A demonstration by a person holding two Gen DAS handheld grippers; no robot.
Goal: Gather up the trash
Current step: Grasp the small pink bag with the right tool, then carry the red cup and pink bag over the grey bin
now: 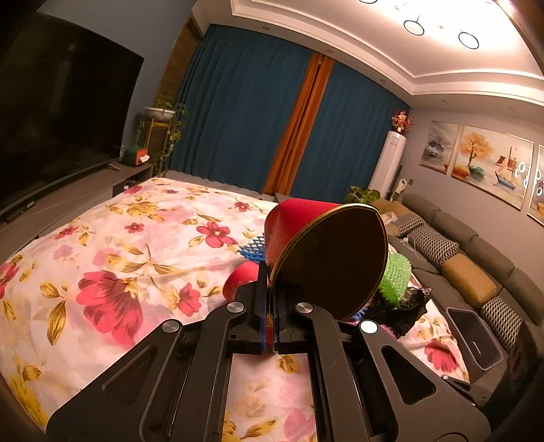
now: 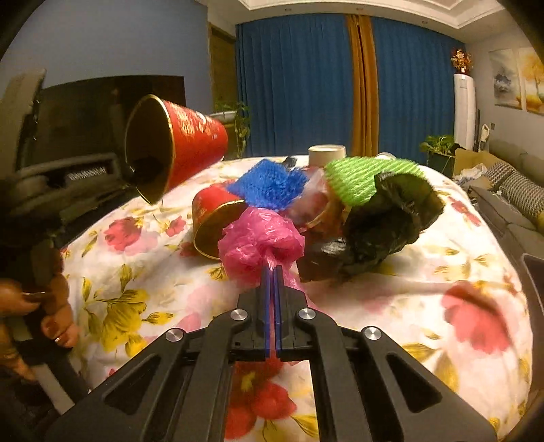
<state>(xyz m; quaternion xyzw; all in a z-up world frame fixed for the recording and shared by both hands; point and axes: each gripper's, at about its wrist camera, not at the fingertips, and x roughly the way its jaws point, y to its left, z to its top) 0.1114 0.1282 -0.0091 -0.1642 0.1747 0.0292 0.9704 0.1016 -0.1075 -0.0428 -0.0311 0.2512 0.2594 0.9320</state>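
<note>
Right wrist view: the right tool [image 2: 272, 272] is clamped on a pink bag [image 2: 260, 243] over the bed [image 2: 459, 272]; above the bed, the left tool [image 1: 270, 275] pinches a red cup [image 1: 299, 227].

Lighting: warm, dim; ceiling lights [image 1: 442, 20] glaring overhead, washing out white. Fisheye edges bending, corners vignetting black. Left margin of right wrist view blurring, shadowed.

Red/gold cup [image 1: 323, 251], pink bag [image 2: 260, 243], floral cloth [image 2: 425, 272].
</note>
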